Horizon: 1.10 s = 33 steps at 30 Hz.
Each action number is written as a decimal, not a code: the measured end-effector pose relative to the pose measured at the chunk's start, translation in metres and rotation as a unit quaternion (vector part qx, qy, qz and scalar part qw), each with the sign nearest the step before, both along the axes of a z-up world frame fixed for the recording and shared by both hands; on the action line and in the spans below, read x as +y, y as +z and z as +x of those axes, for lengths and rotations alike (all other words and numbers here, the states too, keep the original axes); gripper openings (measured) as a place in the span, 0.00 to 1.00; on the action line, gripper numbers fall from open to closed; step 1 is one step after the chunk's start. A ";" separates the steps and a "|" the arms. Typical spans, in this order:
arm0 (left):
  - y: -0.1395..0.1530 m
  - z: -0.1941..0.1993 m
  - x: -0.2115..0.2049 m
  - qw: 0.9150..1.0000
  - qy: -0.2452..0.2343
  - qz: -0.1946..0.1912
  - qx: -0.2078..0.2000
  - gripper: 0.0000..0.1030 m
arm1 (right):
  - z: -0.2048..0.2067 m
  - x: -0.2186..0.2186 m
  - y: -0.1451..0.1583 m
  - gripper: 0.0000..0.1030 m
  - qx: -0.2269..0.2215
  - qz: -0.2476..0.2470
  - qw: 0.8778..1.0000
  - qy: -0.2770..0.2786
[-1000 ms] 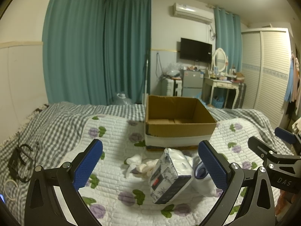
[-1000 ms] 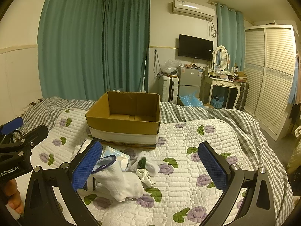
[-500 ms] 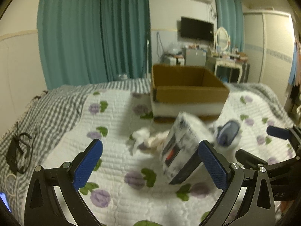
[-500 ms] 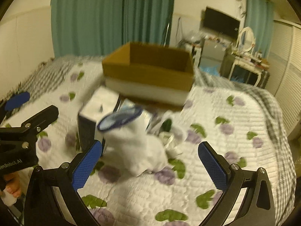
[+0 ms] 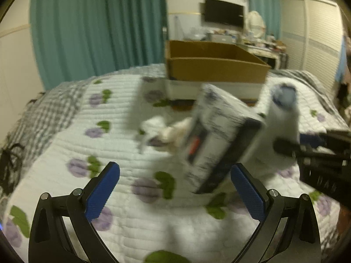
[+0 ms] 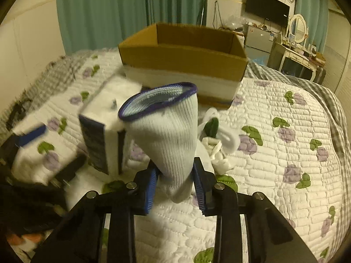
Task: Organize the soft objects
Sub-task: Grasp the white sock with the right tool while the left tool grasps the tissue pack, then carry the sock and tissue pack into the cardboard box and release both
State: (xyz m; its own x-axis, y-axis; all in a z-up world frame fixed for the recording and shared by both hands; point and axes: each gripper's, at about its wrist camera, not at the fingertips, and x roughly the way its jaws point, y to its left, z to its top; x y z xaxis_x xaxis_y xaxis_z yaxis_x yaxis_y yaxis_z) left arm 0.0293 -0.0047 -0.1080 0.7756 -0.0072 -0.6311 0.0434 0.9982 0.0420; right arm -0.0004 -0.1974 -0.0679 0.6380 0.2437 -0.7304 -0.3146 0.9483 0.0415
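My right gripper (image 6: 175,183) is shut on a white sock with a blue-edged cuff (image 6: 166,131), which stands up between the blue pads. The sock also shows in the left wrist view (image 5: 283,114), blurred. My left gripper (image 5: 175,186) is open and empty, low over the quilt, just short of a wrapped tissue pack (image 5: 217,140) that lies tilted. The pack sits left of the sock in the right wrist view (image 6: 105,127). More white socks (image 6: 217,144) lie in a small heap behind. An open cardboard box (image 6: 184,54) stands beyond them.
The bed has a white quilt with purple flowers (image 6: 285,153) over a grey checked sheet (image 5: 54,109). Black cables (image 5: 11,166) lie at the left edge. Teal curtains, a dressing table and a wardrobe stand beyond the bed.
Both grippers have moved down and forward toward the pile. My right gripper has shut on the blue-cuffed sock. The left gripper stays open.
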 end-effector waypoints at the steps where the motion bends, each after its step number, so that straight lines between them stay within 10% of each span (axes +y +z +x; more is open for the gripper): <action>1: -0.001 0.001 -0.003 1.000 -0.004 -0.001 0.000 1.00 | -0.001 -0.002 0.003 0.29 -0.008 0.012 1.000 -0.003; 11: -0.007 0.036 -0.030 1.000 -0.017 -0.001 -0.019 0.96 | -0.004 -0.015 0.018 0.29 -0.028 0.027 0.999 -0.030; 15: -0.008 0.047 -0.026 0.999 -0.022 -0.022 -0.009 0.54 | -0.004 -0.014 0.019 0.29 -0.031 0.023 0.999 -0.031; 18: -0.007 0.044 -0.026 0.999 -0.027 -0.013 -0.011 0.46 | -0.004 -0.014 0.019 0.29 -0.034 0.016 0.999 -0.033; 33: 0.094 0.027 -0.010 0.995 -0.051 -0.017 -0.089 0.44 | -0.011 -0.014 0.105 0.29 -0.118 0.048 0.992 -0.016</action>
State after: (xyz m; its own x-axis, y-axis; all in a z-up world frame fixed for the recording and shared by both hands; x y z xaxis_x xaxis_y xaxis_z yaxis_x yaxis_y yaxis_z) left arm 0.0567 -0.0142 -0.0145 0.8690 -0.1098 -0.4826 0.1386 0.9901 0.0243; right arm -0.0118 -0.2113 0.0371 0.7966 0.2811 -0.5352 -0.2957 0.9534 0.0607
